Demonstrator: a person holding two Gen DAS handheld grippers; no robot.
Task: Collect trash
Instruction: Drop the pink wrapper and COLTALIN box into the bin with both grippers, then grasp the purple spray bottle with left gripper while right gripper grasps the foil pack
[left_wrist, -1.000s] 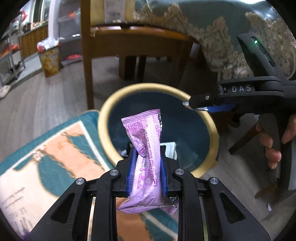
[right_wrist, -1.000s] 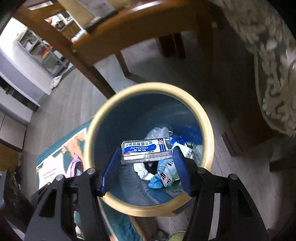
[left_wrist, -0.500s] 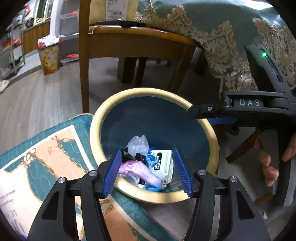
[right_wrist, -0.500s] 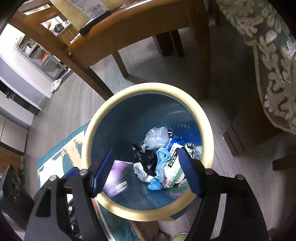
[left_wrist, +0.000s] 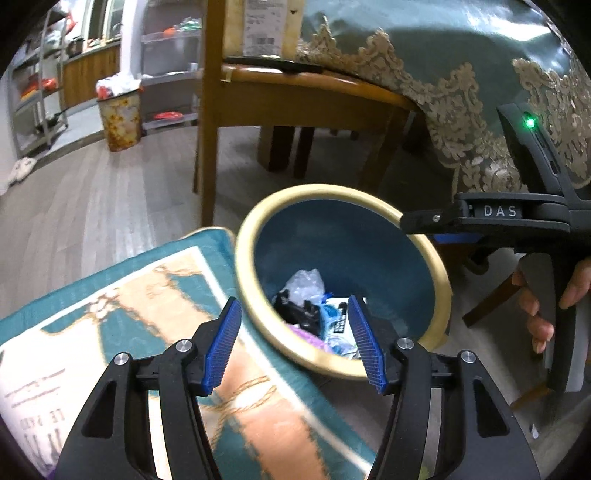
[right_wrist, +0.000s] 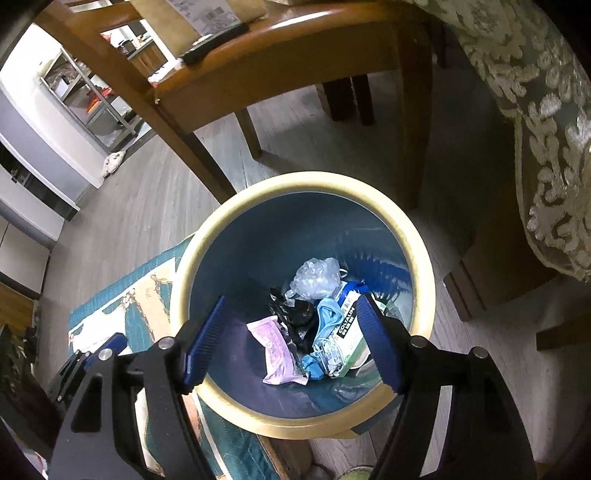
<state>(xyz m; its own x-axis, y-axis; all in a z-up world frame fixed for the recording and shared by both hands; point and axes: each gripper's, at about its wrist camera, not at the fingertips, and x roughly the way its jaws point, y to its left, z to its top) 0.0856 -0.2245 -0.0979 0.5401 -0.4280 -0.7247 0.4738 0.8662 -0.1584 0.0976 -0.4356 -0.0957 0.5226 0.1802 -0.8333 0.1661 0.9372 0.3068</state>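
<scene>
Both claws stand wide apart with nothing between their blue pads. The right claw (right_wrist: 291, 341) hangs over the mouth of the bin (right_wrist: 417, 236), a round blue bin with a cream rim, and looks straight down into it. The trash lies at the bottom, directly ahead of this claw: a purple wrapper (right_wrist: 279, 350) toward the left pad, a crumpled black wrapper (right_wrist: 295, 314) beside it, a clear plastic bag (right_wrist: 316, 275) farther ahead, and a white box (right_wrist: 349, 321) with a blue mask (right_wrist: 328, 314) against it near the right pad.

The left claw (left_wrist: 293, 345) sits lower and off to the side, with the near rim of the bin (left_wrist: 439, 269) just ahead of its pads and the same heap of trash partly visible over that rim. Beneath and left of it lies a teal and peach rug (left_wrist: 122, 306) on the wood floor (left_wrist: 92, 206). The right claw's black body crosses the view to its right, held by a hand (left_wrist: 546, 295). Beyond the bin stand a wooden chair (left_wrist: 295, 96) and a hanging green tablecloth (left_wrist: 461, 74).
</scene>
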